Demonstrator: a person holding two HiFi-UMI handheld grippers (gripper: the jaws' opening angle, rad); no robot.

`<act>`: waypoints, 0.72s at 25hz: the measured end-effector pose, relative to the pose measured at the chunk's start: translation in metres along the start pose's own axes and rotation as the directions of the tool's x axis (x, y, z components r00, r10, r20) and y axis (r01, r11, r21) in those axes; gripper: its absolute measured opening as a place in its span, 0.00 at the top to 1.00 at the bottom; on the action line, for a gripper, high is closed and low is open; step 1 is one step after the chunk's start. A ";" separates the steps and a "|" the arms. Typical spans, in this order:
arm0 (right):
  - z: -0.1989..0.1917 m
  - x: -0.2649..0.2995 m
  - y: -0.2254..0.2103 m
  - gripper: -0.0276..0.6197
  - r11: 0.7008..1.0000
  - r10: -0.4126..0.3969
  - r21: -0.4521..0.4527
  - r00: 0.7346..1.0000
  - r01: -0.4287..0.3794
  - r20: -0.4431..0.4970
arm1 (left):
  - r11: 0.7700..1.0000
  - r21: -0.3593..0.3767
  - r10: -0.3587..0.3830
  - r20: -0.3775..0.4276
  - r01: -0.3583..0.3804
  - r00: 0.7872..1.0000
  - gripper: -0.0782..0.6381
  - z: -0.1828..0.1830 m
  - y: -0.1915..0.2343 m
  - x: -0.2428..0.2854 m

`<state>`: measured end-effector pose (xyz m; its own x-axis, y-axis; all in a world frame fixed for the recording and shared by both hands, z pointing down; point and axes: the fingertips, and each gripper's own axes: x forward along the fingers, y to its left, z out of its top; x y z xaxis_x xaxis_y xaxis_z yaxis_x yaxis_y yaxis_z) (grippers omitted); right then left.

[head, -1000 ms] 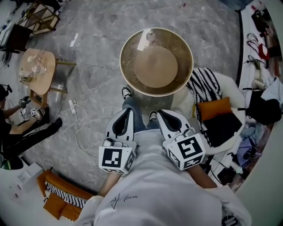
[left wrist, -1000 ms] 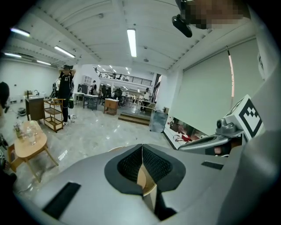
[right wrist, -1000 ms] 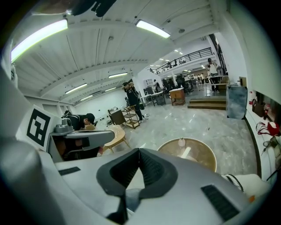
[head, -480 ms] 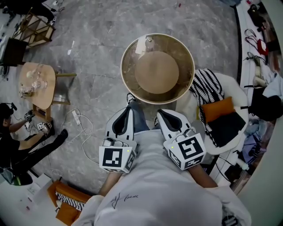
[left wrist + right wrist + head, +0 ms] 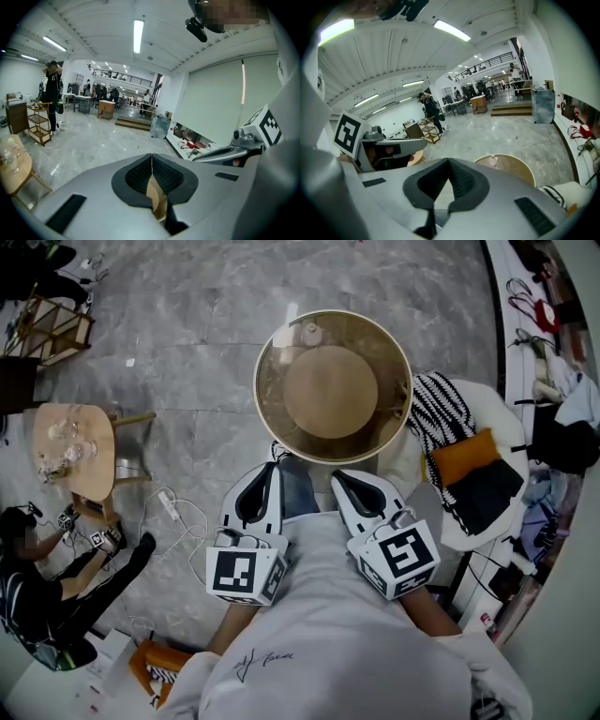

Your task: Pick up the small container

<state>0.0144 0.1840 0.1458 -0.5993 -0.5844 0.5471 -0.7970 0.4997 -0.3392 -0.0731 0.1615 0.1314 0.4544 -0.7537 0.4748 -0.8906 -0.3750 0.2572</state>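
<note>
- Both grey two-jaw grippers, left gripper [image 5: 269, 472] and right gripper [image 5: 339, 478], sit near the person's body, their jaws pressed together on nothing.
- Small pale container [image 5: 310, 333], perhaps clear glass, stands at the far edge of the round brown table [image 5: 275, 424], well apart from both grippers and beyond their tips.

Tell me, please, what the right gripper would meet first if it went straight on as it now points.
Likely nothing nearby: the right gripper, shut and empty, points fairly level, so its line seems to pass above the round table, left of the small container. Depth is unclear.
</note>
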 end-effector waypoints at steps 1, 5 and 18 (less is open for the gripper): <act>0.003 0.005 0.001 0.93 1.000 -0.011 0.001 1.000 0.011 0.001 | 1.000 0.005 -0.012 -0.005 0.012 1.000 0.87 0.003 0.006 0.003; 0.016 0.028 0.005 0.93 0.998 -0.061 -0.028 0.998 0.061 0.001 | 0.998 0.039 -0.055 -0.022 0.055 0.998 0.87 0.014 0.029 0.016; 0.040 0.086 0.016 0.93 0.969 -0.173 -0.181 0.985 0.170 -0.005 | 0.976 0.076 -0.197 -0.066 0.202 0.978 0.87 0.024 0.087 0.045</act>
<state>-0.0529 0.1156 0.1567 -0.4516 -0.6593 0.6012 -0.8603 0.5003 -0.0976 -0.1304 0.0824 0.1547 0.6214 -0.6273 0.4695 -0.7788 -0.5599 0.2828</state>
